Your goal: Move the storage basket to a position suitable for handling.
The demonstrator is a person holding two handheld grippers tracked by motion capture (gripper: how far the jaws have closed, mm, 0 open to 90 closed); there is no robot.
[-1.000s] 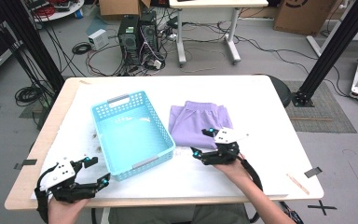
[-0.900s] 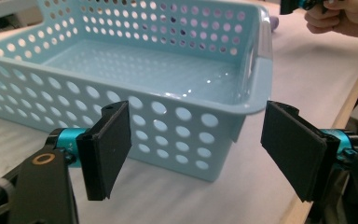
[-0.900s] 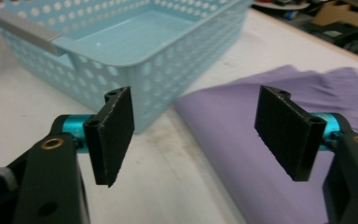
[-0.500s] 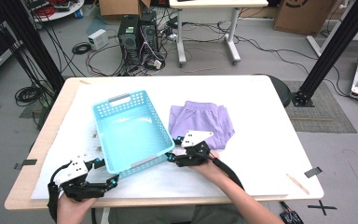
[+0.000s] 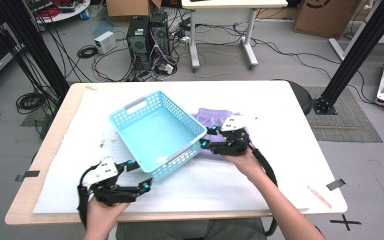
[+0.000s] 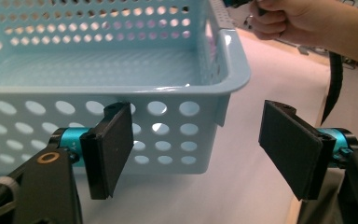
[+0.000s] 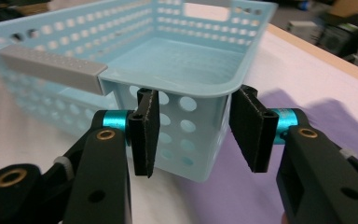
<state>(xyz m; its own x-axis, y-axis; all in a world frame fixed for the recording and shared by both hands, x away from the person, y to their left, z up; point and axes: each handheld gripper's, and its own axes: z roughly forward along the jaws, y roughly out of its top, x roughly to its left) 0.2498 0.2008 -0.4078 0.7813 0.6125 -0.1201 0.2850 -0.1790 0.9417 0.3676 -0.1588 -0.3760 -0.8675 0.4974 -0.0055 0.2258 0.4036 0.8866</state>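
Left gripper (image 5: 134, 176) is sitting at the near-left part of the tabletop (image 5: 290, 115), held in the person's left hand (image 5: 100, 210), with its jaws spread wide apart and holding nothing; in the left gripper view (image 6: 200, 151) one jaw is standing in front of the near wall of the blue basket (image 6: 121, 79) and the other is hanging off past the basket's corner. Moving right, the blue basket (image 5: 155, 130) is resting turned at an angle near the middle of the tabletop, its grey handle strip (image 7: 51, 67) running along one short rim. Right gripper (image 5: 207, 139) is meeting the basket's right near corner, its jaws parted and straddling that corner in the right gripper view (image 7: 193, 133), not clamping it. Just beyond, a purple cloth (image 5: 215, 116) is lying flat, partly under the right gripper.
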